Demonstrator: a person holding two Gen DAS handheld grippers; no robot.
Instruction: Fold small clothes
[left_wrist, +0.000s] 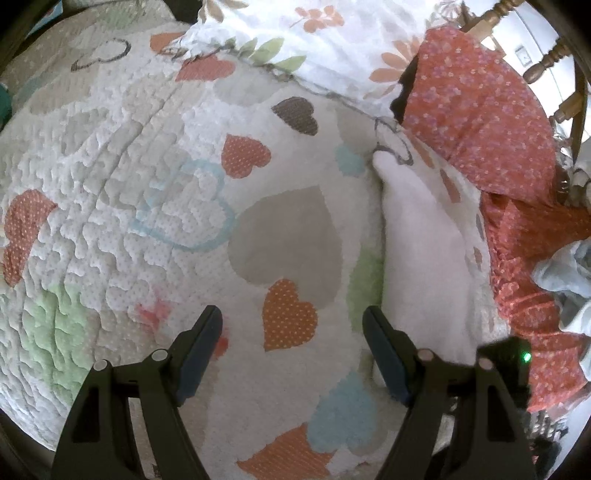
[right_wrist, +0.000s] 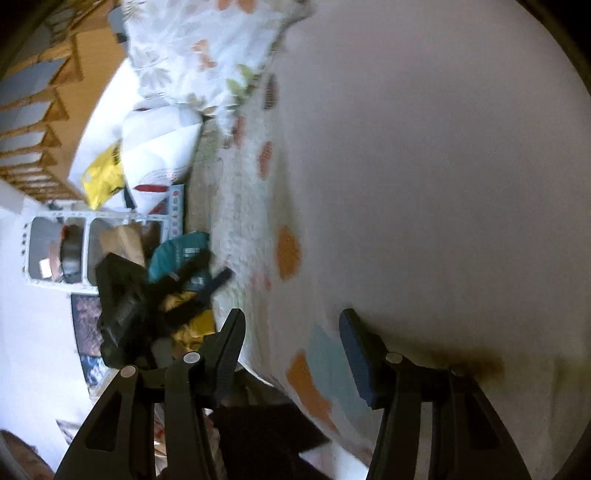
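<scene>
My left gripper (left_wrist: 292, 314) hangs open over the heart-patterned quilt (left_wrist: 155, 177), with only quilt between its fingers. Just right of its right finger, a small white garment (left_wrist: 417, 240) lies on the quilt. A red dotted garment (left_wrist: 480, 110) lies beyond it, partly over it. The right wrist view is blurred. There my right gripper (right_wrist: 291, 321) stands open, with the quilt (right_wrist: 258, 206) showing between its fingers. A large white cloth (right_wrist: 443, 184) fills that view's right side, close to the right finger. Whether they touch I cannot tell.
A floral pillow (left_wrist: 295, 33) sits at the quilt's far edge. A wooden spindle frame (left_wrist: 546, 62) and a pale blue cloth (left_wrist: 565, 273) are at the right. In the right wrist view, a white shelf unit (right_wrist: 59, 251), a yellow bag (right_wrist: 103, 177) and clutter lie beside the bed.
</scene>
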